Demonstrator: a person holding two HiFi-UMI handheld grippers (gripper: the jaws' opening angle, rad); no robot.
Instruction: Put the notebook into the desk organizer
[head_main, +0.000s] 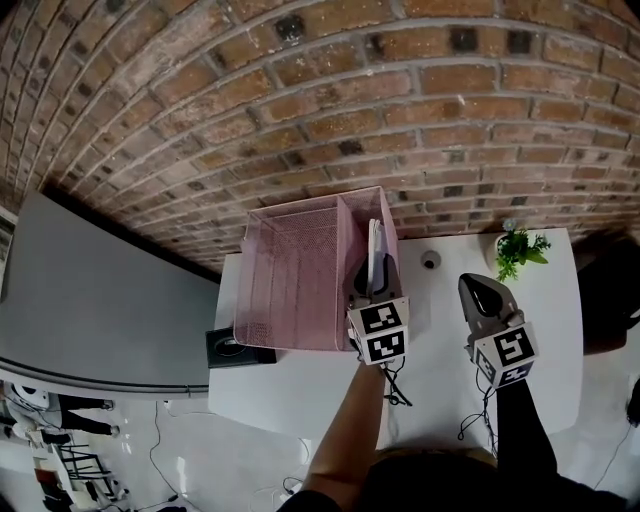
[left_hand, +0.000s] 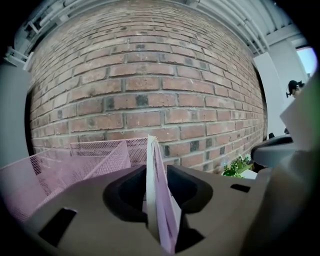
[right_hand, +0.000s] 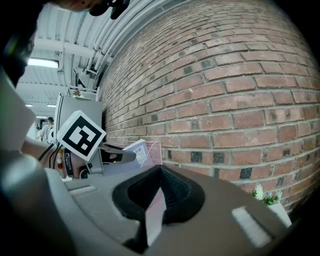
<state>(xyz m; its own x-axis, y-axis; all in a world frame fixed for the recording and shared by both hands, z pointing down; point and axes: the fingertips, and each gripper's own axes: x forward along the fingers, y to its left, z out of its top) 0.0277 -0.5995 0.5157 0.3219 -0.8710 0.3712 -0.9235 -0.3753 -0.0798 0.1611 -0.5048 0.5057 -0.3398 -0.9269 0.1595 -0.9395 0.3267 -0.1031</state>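
The pink mesh desk organizer (head_main: 290, 280) stands on the white table (head_main: 440, 370) against the brick wall. A thin notebook (head_main: 375, 248) stands upright on edge at the organizer's narrow right-hand compartment; how deep it sits I cannot tell. My left gripper (head_main: 372, 278) is right behind it. In the left gripper view the notebook (left_hand: 156, 190) rises between the jaws with dark gaps on both sides, so the jaws are open around it, and the organizer (left_hand: 75, 165) lies ahead to the left. My right gripper (head_main: 478, 288) hovers over the table to the right, shut and empty.
A small potted plant (head_main: 518, 250) sits at the table's back right, with a small round dark object (head_main: 430, 260) next to the organizer. A black box (head_main: 235, 348) sits at the organizer's front left corner. Cables hang off the table's near edge.
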